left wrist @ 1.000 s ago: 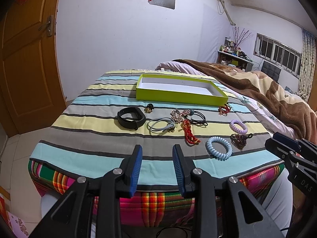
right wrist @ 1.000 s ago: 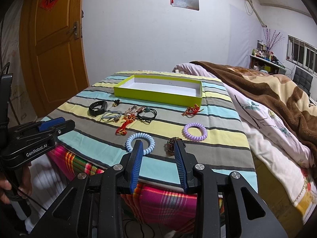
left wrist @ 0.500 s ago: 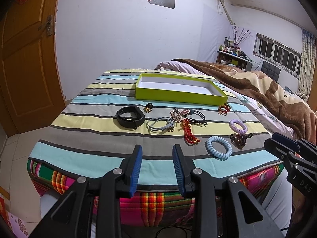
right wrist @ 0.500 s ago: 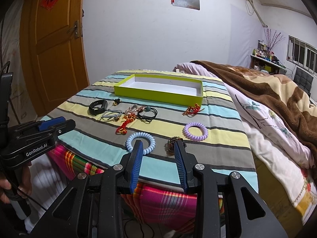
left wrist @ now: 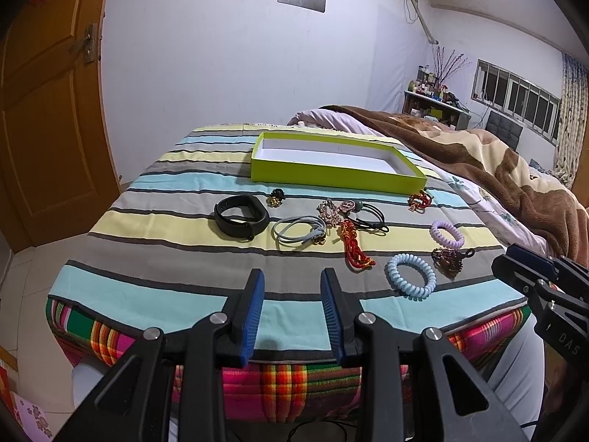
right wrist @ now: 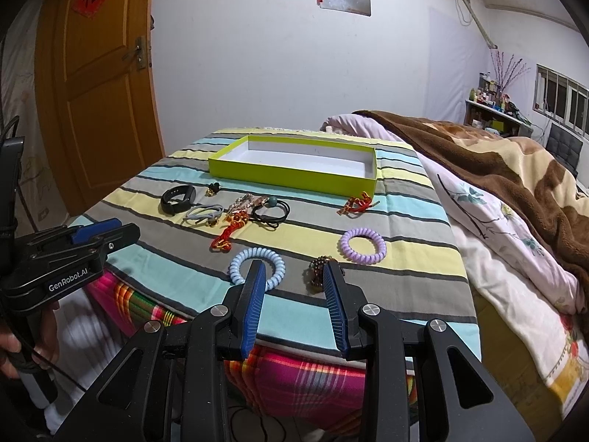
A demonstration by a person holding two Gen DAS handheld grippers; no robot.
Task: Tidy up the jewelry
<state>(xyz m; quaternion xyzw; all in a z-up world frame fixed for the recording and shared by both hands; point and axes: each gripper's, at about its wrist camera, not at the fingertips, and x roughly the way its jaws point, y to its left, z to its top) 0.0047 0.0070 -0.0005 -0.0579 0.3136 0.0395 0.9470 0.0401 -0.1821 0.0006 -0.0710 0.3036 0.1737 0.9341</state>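
Jewelry (left wrist: 342, 232), scattered, colourful, uncollected.

My right gripper (right wrist: 293, 276) hung agape before the blue coil (right wrist: 257, 262) and beaded bracelet (right wrist: 319, 272).

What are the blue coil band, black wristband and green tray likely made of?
Blue coil band: looks like glossy plastic, phone-cord spiral. Black wristband: probably matte silicone or rubber, smooth thick loop. Green tray: likely cardboard, thin flat walls, white inside.
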